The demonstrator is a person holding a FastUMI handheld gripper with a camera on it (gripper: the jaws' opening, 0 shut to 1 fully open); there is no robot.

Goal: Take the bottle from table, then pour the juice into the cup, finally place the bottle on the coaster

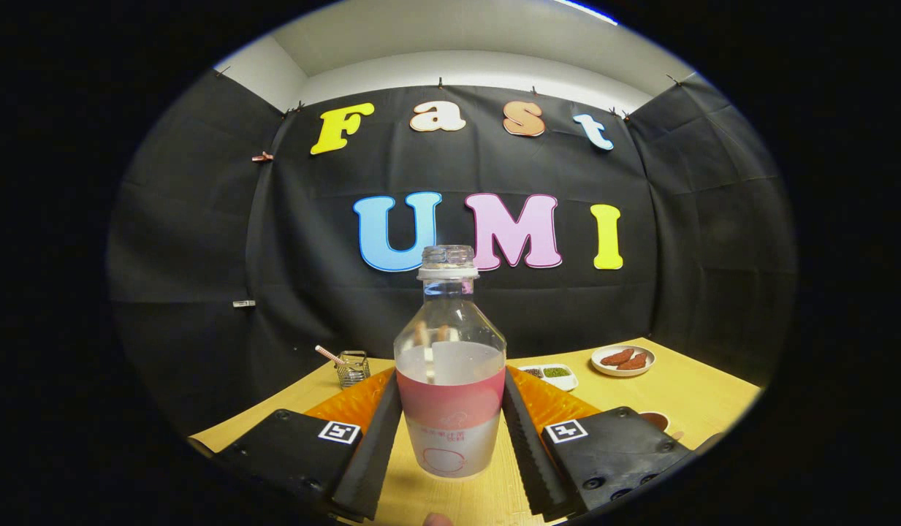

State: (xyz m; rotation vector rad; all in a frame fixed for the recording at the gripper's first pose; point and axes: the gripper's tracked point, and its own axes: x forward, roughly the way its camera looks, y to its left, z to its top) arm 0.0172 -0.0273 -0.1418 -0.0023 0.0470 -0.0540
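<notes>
Tongs (450, 431) pinch the bottle (450, 380) at its labelled middle, upright above the surface (698, 394). Uncapped and part full, it looks light, smooth and squeezable; a firm, level hold seems wise.

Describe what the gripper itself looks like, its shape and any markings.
The gripper has two long ridged fingers, each running back to a bulky black block with screws. Each block carries a small square black-and-white marker. No cables are visible.
</notes>
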